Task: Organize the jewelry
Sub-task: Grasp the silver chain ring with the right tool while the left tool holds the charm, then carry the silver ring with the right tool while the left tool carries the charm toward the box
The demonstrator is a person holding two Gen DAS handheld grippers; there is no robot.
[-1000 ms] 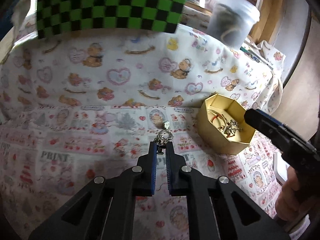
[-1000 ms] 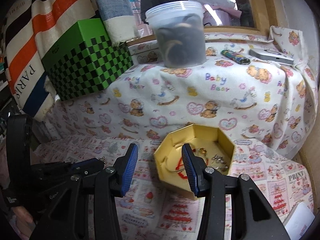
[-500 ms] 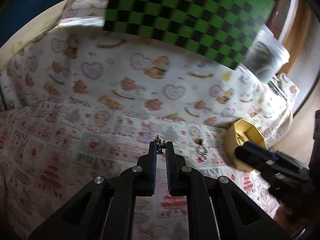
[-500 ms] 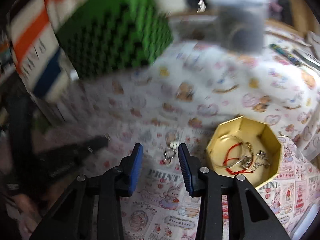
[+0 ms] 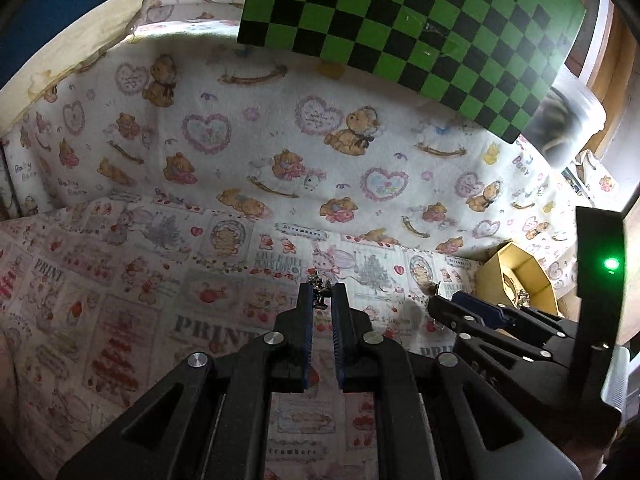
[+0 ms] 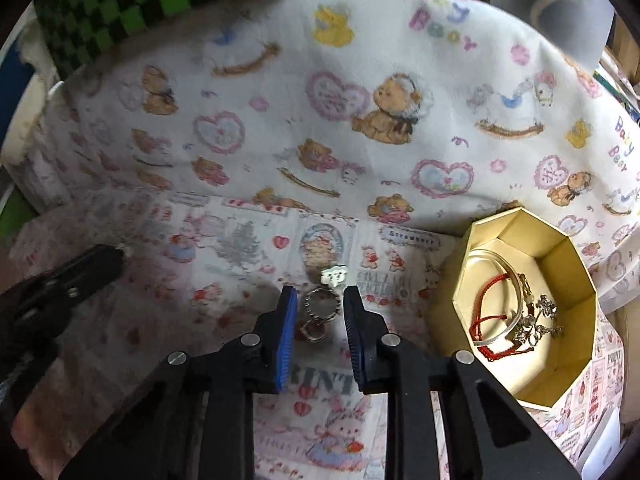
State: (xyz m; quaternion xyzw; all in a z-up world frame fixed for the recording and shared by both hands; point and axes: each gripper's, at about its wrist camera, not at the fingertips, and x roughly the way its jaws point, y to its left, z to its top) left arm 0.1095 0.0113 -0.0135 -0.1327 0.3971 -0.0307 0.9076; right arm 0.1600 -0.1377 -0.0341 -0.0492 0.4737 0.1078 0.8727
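My left gripper (image 5: pixel 321 288) is shut on a small dark metal jewelry piece (image 5: pixel 320 290) and holds it above the printed cloth. My right gripper (image 6: pixel 320 296) is open, its blue pads either side of a silver beaded ring (image 6: pixel 322 303), a smaller ring (image 6: pixel 314 330) and a small white charm (image 6: pixel 333 274) lying on the cloth. The gold octagonal box (image 6: pixel 520 304) stands to the right and holds a red cord bracelet (image 6: pixel 490 312), a clear bangle and silver chain pieces. The box also shows in the left wrist view (image 5: pixel 516 276), behind the right gripper (image 5: pixel 448 304).
A green and black checkered box (image 5: pixel 412 16) stands on the raised shelf at the back, with a clear plastic tub (image 5: pixel 568 124) to its right. The bear-print cloth (image 6: pixel 360 120) drapes down the shelf front. The left gripper shows at the left edge of the right wrist view (image 6: pixel 80 272).
The left gripper has swung left, away from the box, still holding its piece. The right gripper has come down and forward over the rings on the cloth.
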